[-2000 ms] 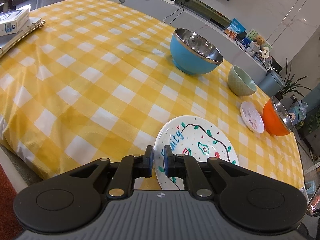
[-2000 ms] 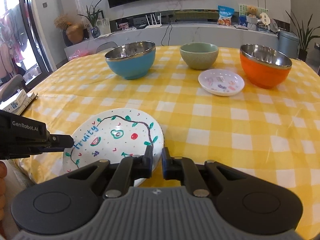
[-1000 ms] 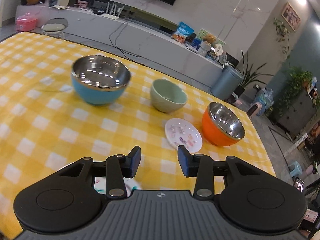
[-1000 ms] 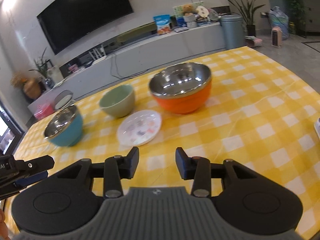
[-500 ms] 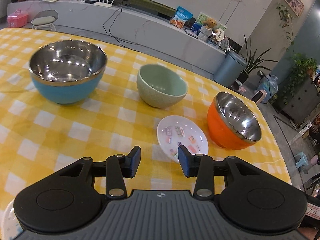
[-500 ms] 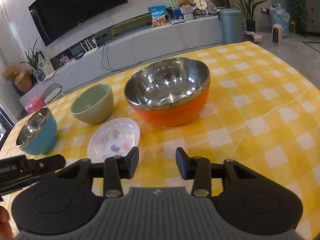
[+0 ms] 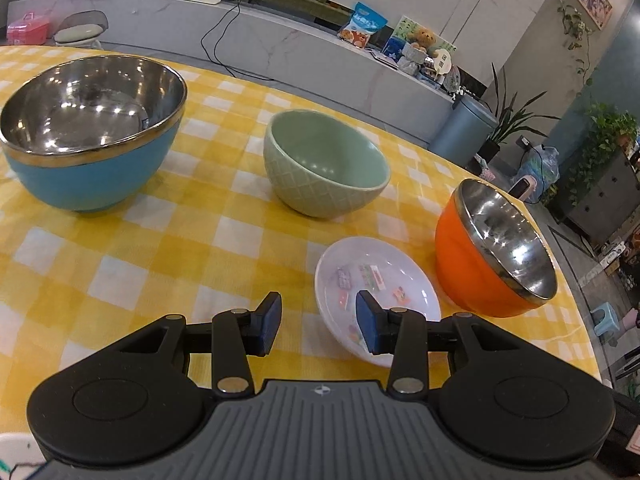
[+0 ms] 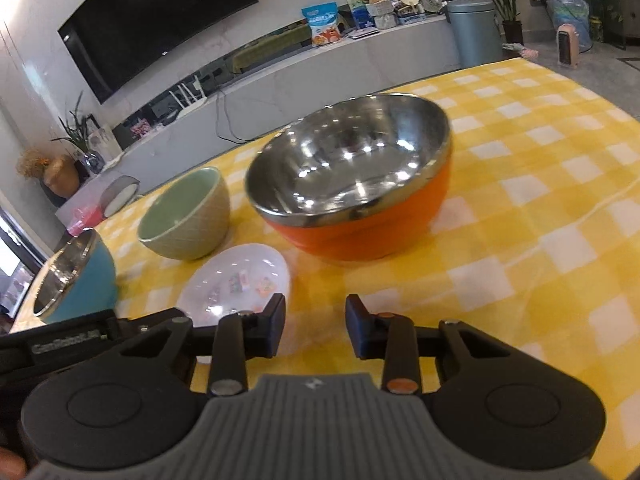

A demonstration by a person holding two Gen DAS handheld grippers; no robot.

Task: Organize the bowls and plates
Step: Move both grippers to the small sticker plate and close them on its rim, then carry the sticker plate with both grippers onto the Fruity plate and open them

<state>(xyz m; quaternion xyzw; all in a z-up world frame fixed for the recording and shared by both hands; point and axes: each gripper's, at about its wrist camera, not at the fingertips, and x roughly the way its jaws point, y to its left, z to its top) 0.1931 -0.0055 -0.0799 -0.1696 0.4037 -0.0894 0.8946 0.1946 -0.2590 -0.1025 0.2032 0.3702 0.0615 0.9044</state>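
Left gripper [image 7: 318, 324] hovers over yellow checked tablecloth [image 7: 168, 248], fingers spread apart, nothing held; right pad overlaps near rim of small white plate [image 7: 376, 292]. Right gripper [image 8: 315, 326] likewise spread wide, empty, aimed at orange steel-lined bowl [image 8: 360, 184]. Small white plate [image 8: 236, 284] lies flat just beside orange bowl [image 7: 494, 252], in front of green ceramic bowl [image 7: 324, 172]. Blue steel-lined bowl [image 7: 90, 132] stands at left, apart from rest. All bowls upright.
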